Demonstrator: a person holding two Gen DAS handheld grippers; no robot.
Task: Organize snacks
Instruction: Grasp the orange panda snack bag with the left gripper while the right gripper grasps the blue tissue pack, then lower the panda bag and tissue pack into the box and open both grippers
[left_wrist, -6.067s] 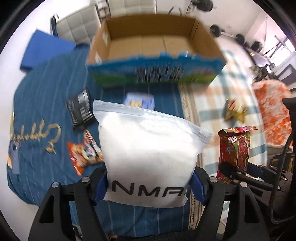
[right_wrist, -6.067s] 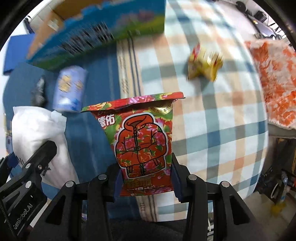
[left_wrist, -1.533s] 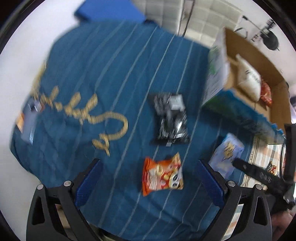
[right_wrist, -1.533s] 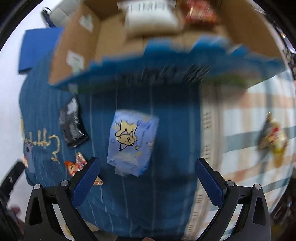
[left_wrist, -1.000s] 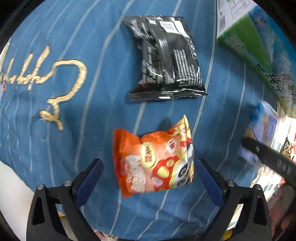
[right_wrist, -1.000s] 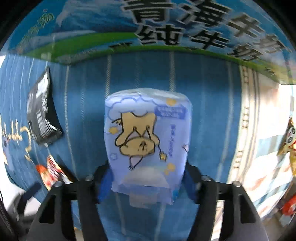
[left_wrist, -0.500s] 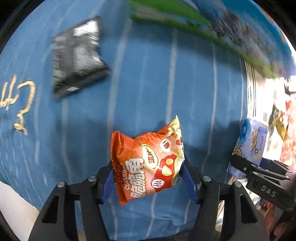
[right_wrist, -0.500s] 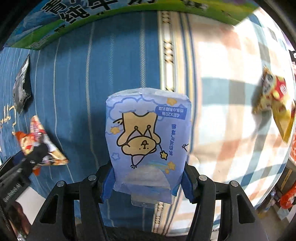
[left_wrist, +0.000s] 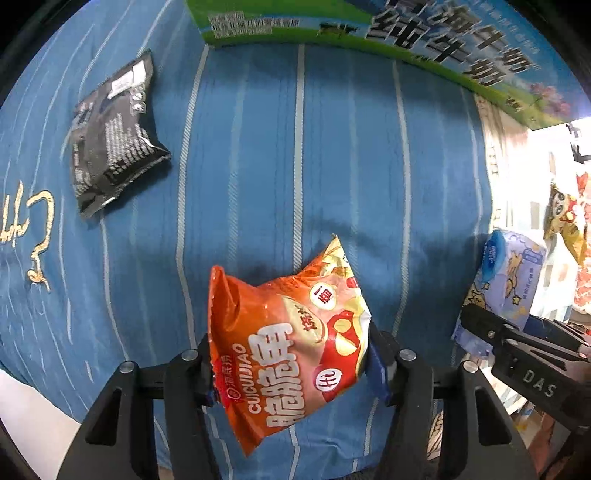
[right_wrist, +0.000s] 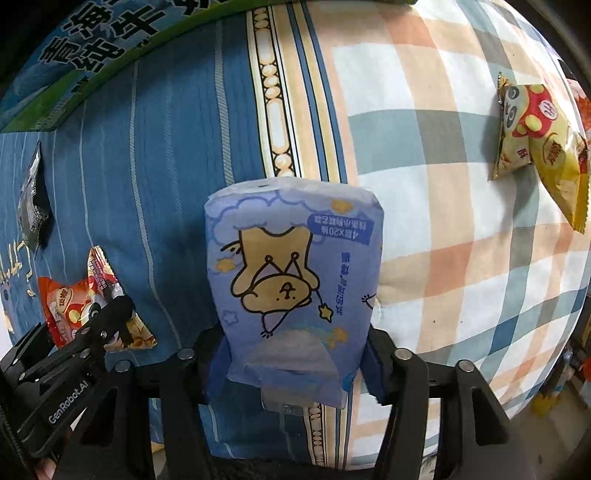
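Left gripper (left_wrist: 291, 365): jaws pinching the lower part of an orange crisp packet (left_wrist: 286, 349), packet raised above the blue striped bedspread (left_wrist: 332, 147), tilted to the left. Tool points down at the bed, toward the printed carton (left_wrist: 424, 33) along the top edge.

Right gripper (right_wrist: 293, 363): jaws clamped on both sides of a blue tissue pack (right_wrist: 291, 284), cartoon print upside down, pack upright over the seam between bedspread and checked blanket (right_wrist: 461, 240).

The two tools are side by side, each visible in the other's view.

Black packet (left_wrist: 110, 136) lies flat on the bedspread, upper left. Yellow snack packet (right_wrist: 535, 147) lies on the checked blanket, far right.
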